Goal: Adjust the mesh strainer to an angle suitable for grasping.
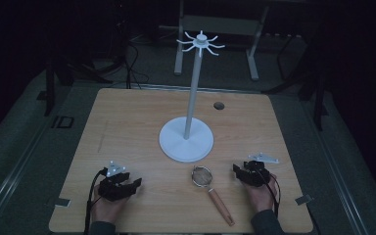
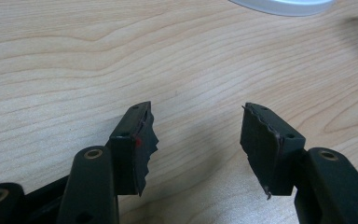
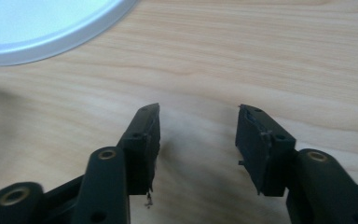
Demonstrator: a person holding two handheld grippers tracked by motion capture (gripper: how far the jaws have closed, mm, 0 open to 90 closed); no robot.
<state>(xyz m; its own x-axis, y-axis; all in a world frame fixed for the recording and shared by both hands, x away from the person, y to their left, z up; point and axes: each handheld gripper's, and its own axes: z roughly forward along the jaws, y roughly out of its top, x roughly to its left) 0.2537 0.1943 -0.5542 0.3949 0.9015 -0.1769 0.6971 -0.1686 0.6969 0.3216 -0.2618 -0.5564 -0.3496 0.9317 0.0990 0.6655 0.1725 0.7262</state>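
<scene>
Strainer [image 1: 202, 176] with wooden handle lies flat on table [image 1: 127, 122], between both grippers, just in front of the white stand's base [image 1: 186, 139] (mesh end toward the base). Left gripper [image 1: 133, 185] rests near the front edge, jaws released, bare wood between them. Right gripper [image 1: 238, 171] sits just right of the mesh, also released, gripping nothing.

**Dim room, pale wood desk**

The room is dark. A light wood-grain desk [image 1: 127, 127] stands on grey floor [image 1: 24, 142]. Past its far edge stands a grey metal frame [image 1: 220, 29], with black cables [image 1: 132, 58] trailing over the floor near the far left corner.
</scene>
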